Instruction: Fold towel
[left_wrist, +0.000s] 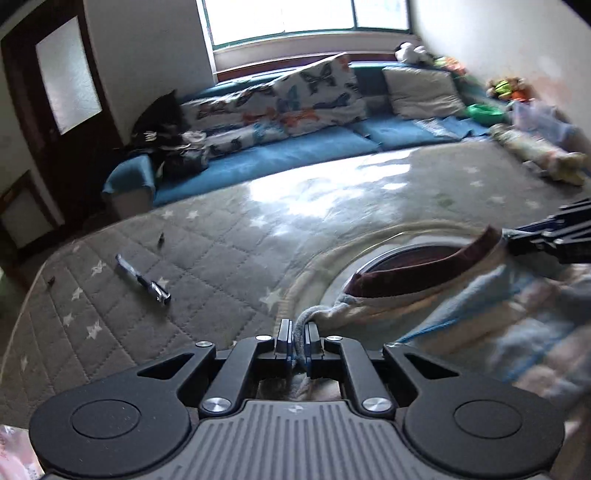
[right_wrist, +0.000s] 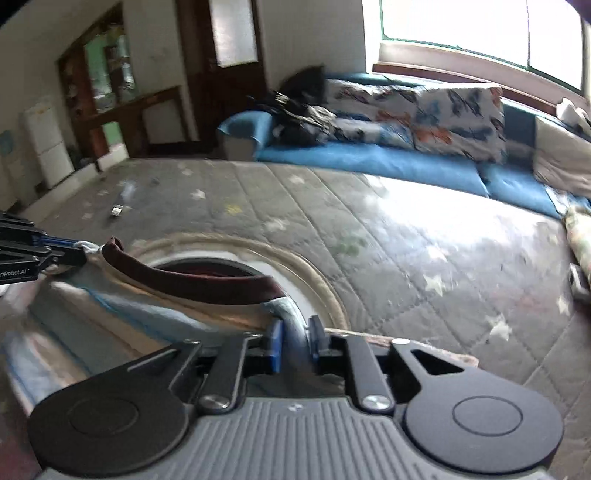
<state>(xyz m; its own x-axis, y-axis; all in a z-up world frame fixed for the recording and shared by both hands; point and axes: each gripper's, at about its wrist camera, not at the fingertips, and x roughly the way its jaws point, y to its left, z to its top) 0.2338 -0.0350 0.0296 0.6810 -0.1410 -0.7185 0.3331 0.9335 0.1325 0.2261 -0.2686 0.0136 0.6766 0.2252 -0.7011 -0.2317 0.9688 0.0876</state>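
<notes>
The towel (left_wrist: 461, 306) is pale blue and cream with a dark maroon edge (left_wrist: 424, 269). It hangs stretched between both grippers above a grey quilted mat (left_wrist: 207, 258). My left gripper (left_wrist: 298, 339) is shut on one corner of the towel, which bunches between its blue pads. My right gripper (left_wrist: 513, 236) holds the far corner at the right edge of the left wrist view. In the right wrist view, my right gripper (right_wrist: 295, 339) is shut on its corner of the towel (right_wrist: 147, 306), and the left gripper (right_wrist: 79, 253) pinches the other corner at the left.
A round, rimmed object (left_wrist: 369, 254) lies on the mat under the towel. A dark pen-like item (left_wrist: 142, 278) rests on the mat to the left. Blue sofa cushions (left_wrist: 295, 155) with butterfly pillows (left_wrist: 314, 96) line the far side. Toys (left_wrist: 509, 88) lie at the right.
</notes>
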